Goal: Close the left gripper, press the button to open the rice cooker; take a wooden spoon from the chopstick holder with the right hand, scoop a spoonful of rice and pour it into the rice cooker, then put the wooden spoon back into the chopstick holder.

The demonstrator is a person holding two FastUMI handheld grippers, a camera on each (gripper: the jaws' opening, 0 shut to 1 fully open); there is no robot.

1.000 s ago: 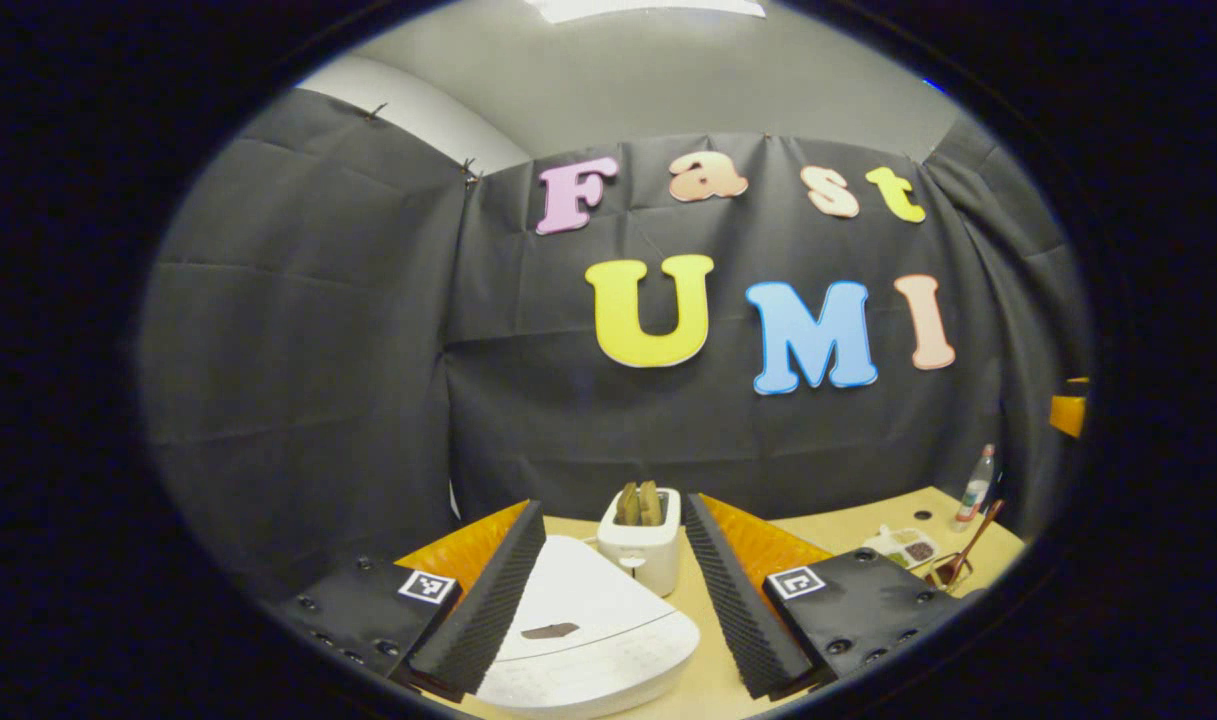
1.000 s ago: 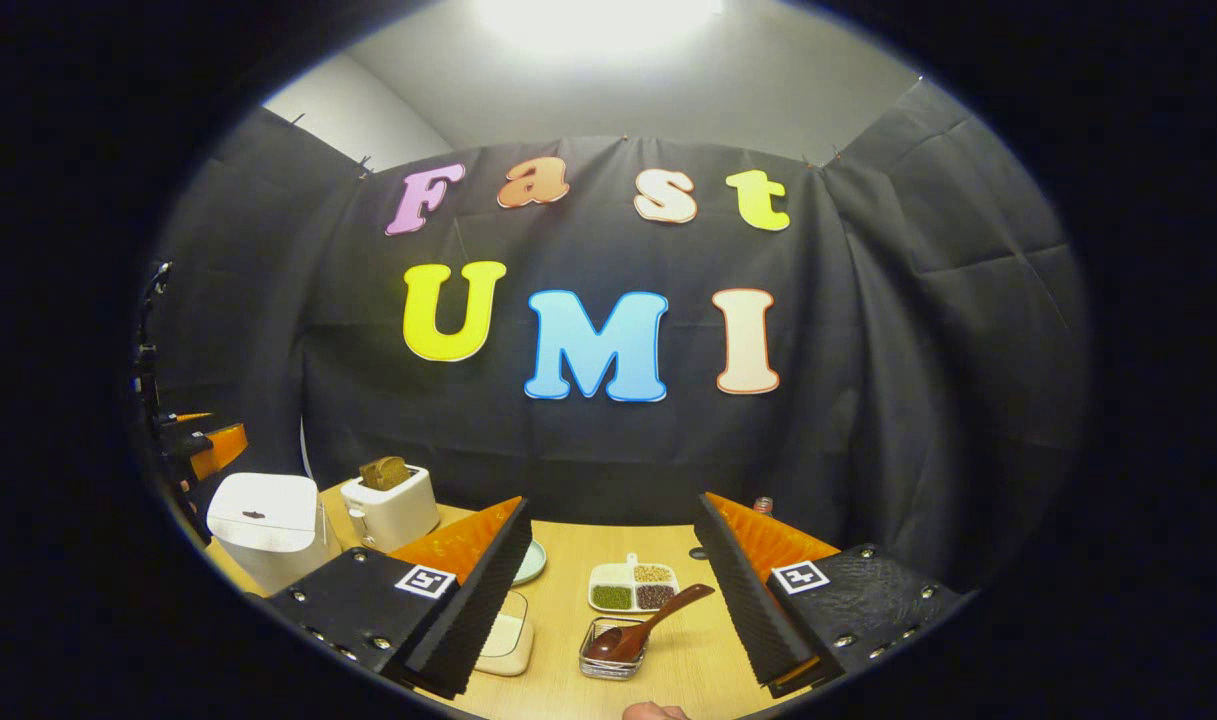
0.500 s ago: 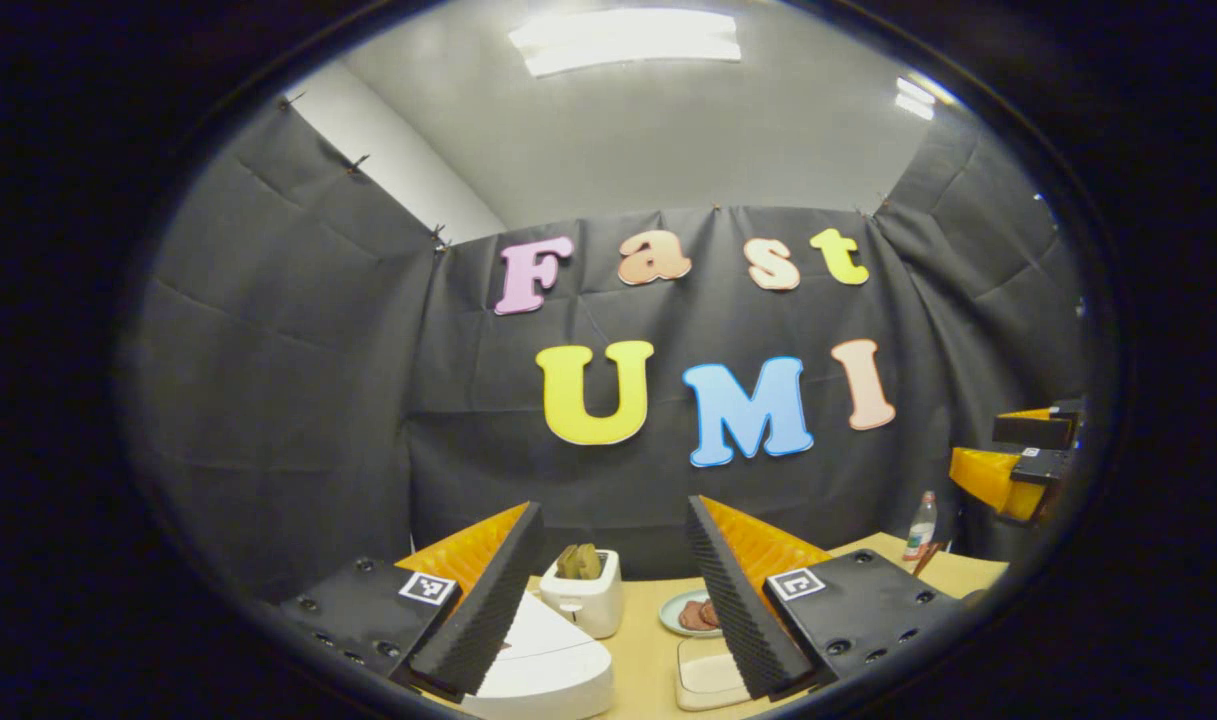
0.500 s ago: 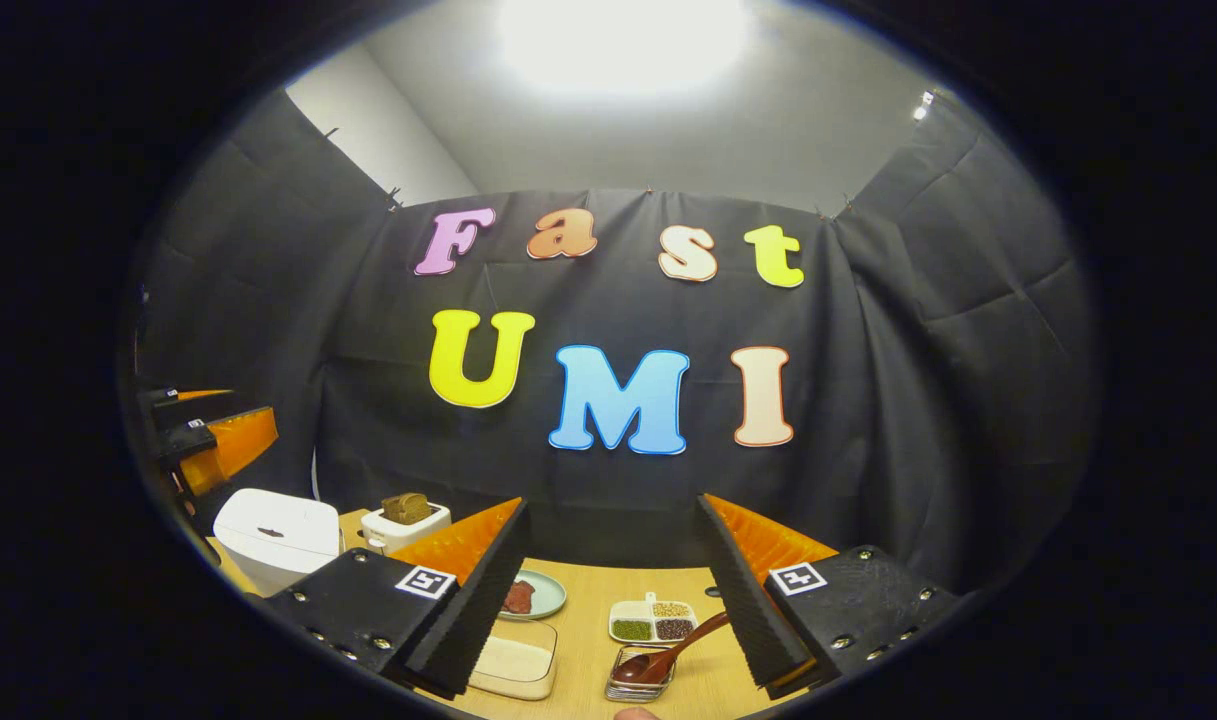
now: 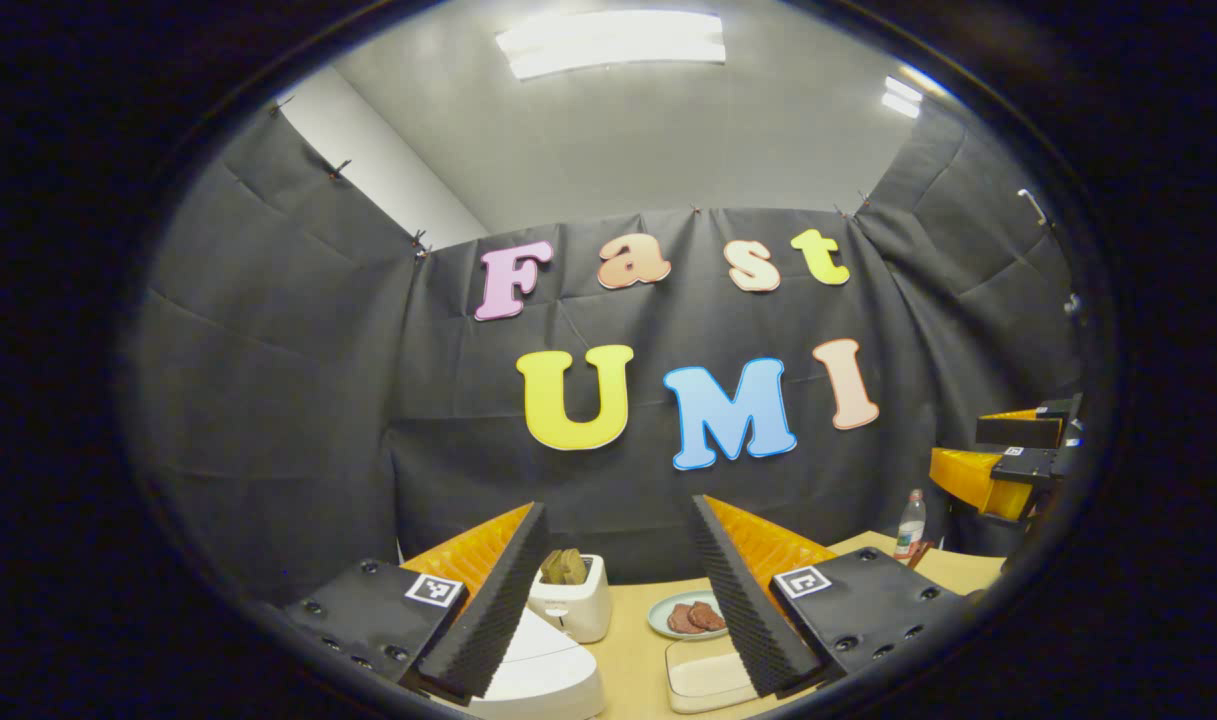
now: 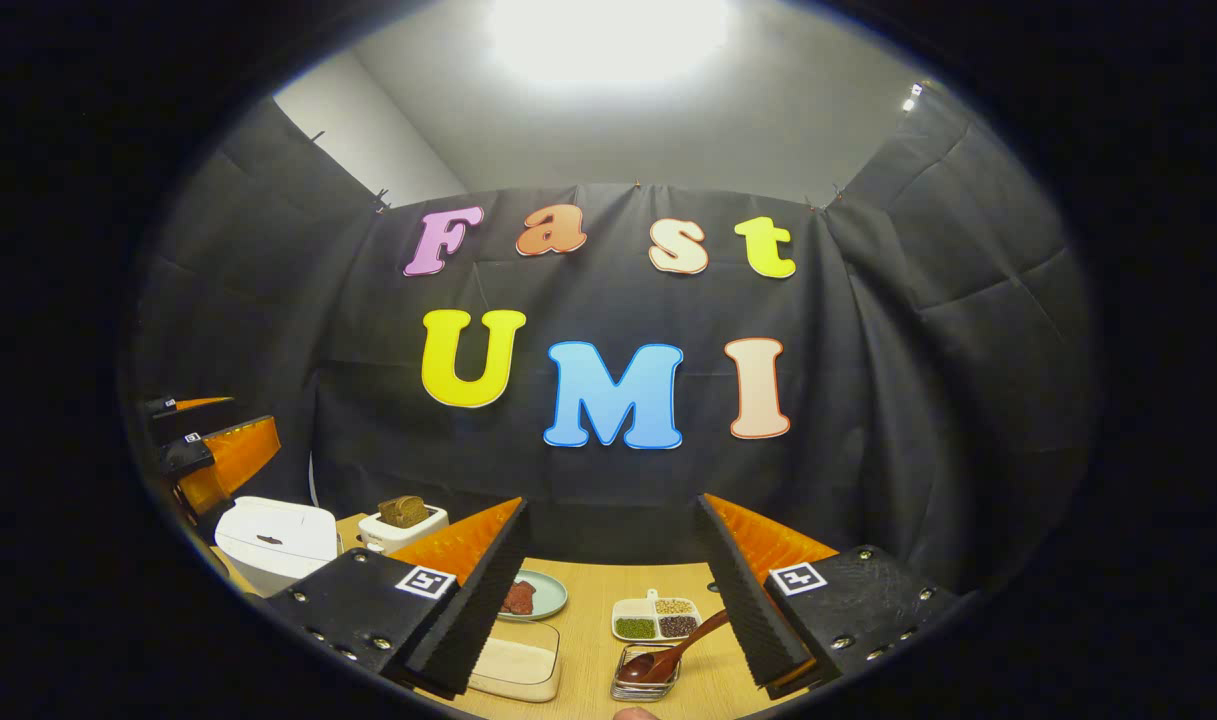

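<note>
White rice cooker [image 6: 276,537] stood shut at the table's left, beside toaster [image 6: 400,522]; wooden spoon [image 6: 673,655] leaned in wire chopstick holder [image 6: 645,683]. Left gripper [image 5: 608,610] spread wide above the cooker, holding nothing. Right gripper [image 6: 608,600] likewise wide, empty, short of the spoon

On the table [image 6: 588,655] stand one rice cooker [image 6: 276,535], one toaster [image 6: 400,525] with bread in its slot, one round plate [image 6: 543,597] with meat, one clear box [image 6: 515,665] of rice, one divided dish [image 6: 656,620] with three kinds of grains, and one holder [image 6: 646,680] with one spoon [image 6: 673,652] in it. There is one bottle [image 5: 909,524] at the far edge. Two grippers are about: left gripper [image 5: 613,600] and right gripper [image 6: 608,590].
</note>
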